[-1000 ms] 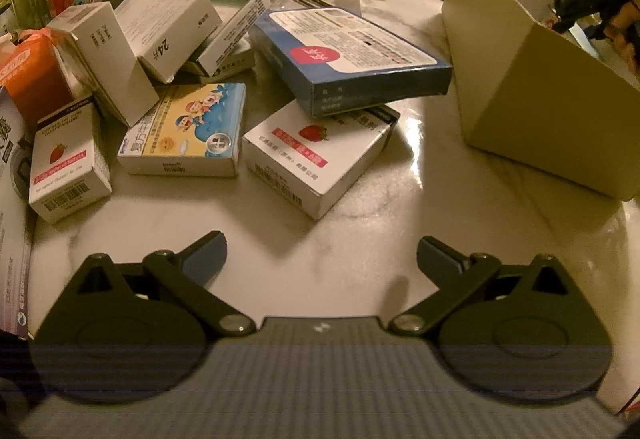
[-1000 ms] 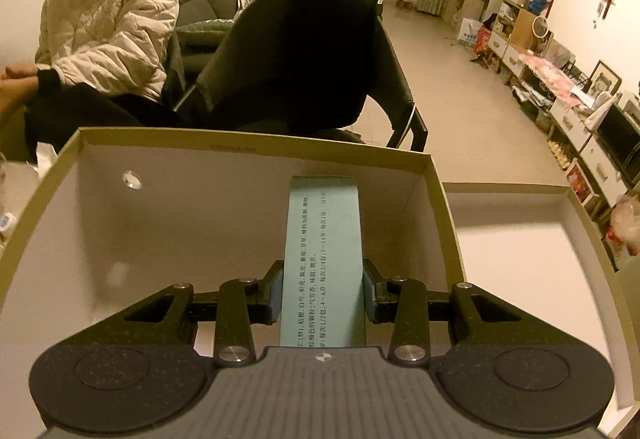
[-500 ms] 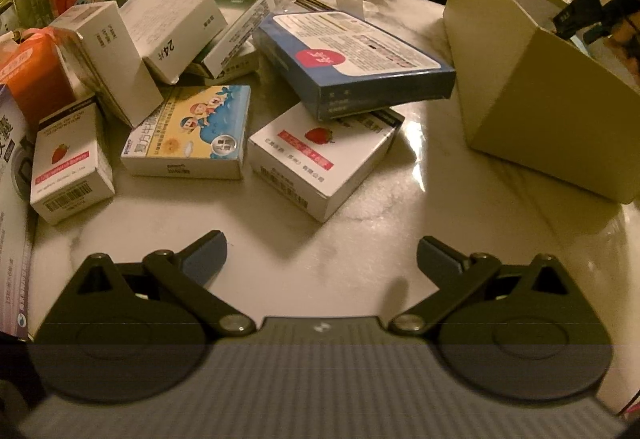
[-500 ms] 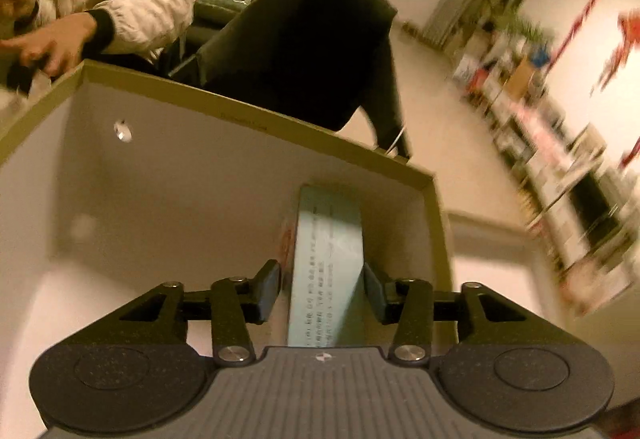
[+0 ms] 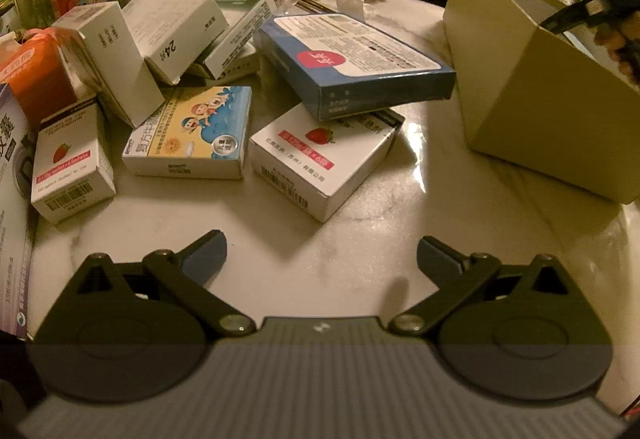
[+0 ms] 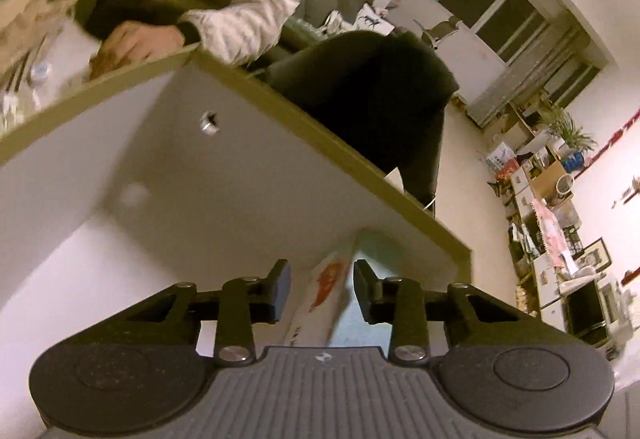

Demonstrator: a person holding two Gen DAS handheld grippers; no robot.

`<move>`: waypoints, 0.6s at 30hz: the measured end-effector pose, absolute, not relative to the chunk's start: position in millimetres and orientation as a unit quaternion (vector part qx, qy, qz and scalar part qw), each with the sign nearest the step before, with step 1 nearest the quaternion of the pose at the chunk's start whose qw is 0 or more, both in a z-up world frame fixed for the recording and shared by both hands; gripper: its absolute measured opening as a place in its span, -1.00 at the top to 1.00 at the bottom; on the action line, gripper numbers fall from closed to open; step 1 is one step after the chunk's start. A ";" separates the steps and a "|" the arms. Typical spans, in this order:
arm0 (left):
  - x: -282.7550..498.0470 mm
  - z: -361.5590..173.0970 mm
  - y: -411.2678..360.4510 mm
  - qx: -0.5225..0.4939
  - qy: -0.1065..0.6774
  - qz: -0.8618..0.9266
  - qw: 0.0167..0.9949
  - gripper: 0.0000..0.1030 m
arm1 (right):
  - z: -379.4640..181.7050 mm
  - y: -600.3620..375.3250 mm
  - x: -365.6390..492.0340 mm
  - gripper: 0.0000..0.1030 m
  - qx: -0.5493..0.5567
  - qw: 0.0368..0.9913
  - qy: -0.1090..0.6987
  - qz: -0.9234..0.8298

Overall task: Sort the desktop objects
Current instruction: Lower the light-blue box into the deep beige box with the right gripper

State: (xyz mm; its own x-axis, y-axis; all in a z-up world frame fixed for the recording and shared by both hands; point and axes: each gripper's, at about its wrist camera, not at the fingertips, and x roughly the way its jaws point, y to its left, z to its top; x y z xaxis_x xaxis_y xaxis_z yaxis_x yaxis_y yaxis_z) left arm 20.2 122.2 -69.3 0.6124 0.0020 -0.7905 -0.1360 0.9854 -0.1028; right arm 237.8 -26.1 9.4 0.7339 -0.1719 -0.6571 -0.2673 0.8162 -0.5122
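- The left tongs [image 5: 322,253] hover spread wide over the bare marble desk [image 5: 360,231], nothing between them.
- Just beyond lie the medicine boxes: a strawberry box [image 5: 320,159], a cartoon box [image 5: 192,135], and a blue box [image 5: 352,63] resting on the strawberry one.
- The right tongs [image 6: 322,291] sit inside the cardboard box [image 6: 240,175], closing; a slim carton [image 6: 320,299] stands between the pads, gaps showing on both sides.

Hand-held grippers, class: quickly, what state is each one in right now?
Left hand-held gripper: open, empty.
Right hand-held gripper: closing, small box between its jaws inside the cardboard box, pads not touching.
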 end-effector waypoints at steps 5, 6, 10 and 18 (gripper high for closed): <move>20.3 -69.4 121.3 -0.073 0.440 0.042 0.894 -1.00 | -12.9 -6.0 237.6 0.29 -0.376 0.852 0.362 0.022; 20.8 -69.4 121.2 -0.072 0.441 0.042 0.894 -1.00 | -17.7 -2.5 238.3 0.29 -0.391 0.845 0.365 0.018; 19.7 -67.7 124.7 -0.084 0.445 0.042 0.890 -1.00 | -34.5 -3.2 252.6 0.28 -0.400 0.818 0.413 -0.002; 18.3 -68.3 125.7 -0.081 0.444 0.050 0.891 -1.00 | -51.3 -9.7 266.2 0.28 -0.419 0.792 0.441 -0.050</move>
State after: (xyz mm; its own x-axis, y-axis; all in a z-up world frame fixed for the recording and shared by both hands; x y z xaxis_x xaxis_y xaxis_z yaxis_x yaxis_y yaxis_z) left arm 18.3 125.7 -68.3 0.6000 0.0164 -0.7999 -0.1609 0.9818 -0.1006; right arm 266.2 -9.7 -51.3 0.6067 -0.4480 -0.6566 -0.2900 0.6444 -0.7076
